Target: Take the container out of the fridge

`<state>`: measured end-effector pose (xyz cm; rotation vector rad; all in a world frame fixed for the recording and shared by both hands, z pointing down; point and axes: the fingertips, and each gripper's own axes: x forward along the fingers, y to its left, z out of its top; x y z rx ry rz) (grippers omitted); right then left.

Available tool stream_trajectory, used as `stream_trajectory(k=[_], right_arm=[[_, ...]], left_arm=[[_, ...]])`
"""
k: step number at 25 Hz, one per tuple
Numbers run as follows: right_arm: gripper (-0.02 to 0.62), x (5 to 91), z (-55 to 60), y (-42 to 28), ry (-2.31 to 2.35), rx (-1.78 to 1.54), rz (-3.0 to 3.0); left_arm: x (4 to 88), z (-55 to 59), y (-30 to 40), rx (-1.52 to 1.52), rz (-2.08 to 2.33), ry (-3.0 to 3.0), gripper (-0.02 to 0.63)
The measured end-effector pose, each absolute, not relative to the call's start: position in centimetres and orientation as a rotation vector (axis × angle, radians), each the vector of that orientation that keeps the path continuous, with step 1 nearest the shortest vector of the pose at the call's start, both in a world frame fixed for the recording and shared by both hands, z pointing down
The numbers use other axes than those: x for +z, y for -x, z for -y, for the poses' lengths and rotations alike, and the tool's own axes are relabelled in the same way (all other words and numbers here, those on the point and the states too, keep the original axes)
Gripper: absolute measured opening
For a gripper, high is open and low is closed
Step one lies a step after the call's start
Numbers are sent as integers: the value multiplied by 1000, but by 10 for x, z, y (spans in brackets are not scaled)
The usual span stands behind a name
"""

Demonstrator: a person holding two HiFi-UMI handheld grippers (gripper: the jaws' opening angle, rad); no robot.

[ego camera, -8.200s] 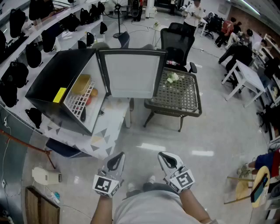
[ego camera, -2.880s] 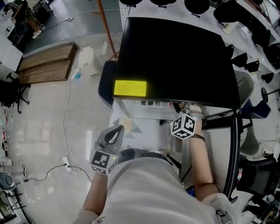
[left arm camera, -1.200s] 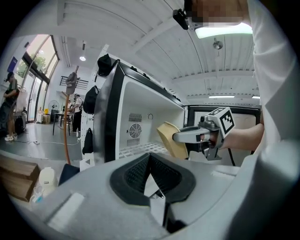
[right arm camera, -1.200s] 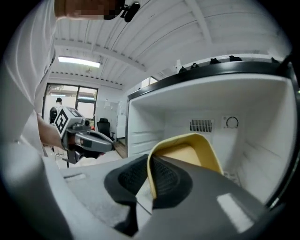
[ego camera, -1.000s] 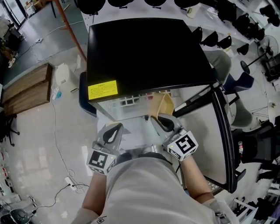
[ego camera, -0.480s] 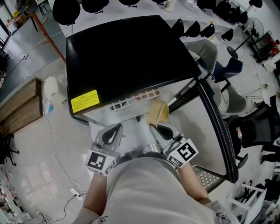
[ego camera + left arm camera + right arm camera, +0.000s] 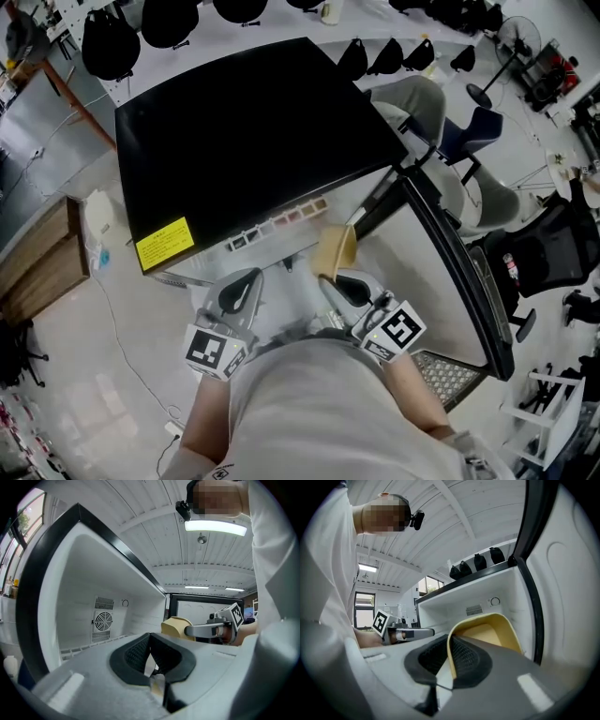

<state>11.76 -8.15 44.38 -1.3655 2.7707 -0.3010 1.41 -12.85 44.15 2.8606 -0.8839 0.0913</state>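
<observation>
The right gripper [image 7: 449, 660] pinched the container [image 7: 487, 630] by its rim, holding it at the fridge's [image 7: 244, 131] front edge. The open door [image 7: 450, 253] stood close on its right. The left gripper [image 7: 151, 660], jaws together and empty, hung just beside on the left.

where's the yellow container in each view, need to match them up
Head view: container centre, below the fridge's front edge, held by the right hand-held gripper.
Left gripper view: right of centre.
Right gripper view: centre, rim between the jaws.
Shared landmark: the open fridge door.
</observation>
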Motion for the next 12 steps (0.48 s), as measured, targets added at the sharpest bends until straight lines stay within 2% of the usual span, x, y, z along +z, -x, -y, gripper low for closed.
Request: stream_trajectory(k=[12], right_arm=[[17,443,84,-124,1415,-285,-2768]], left_arm=[[439,136,-21,92,850,-2878,9]])
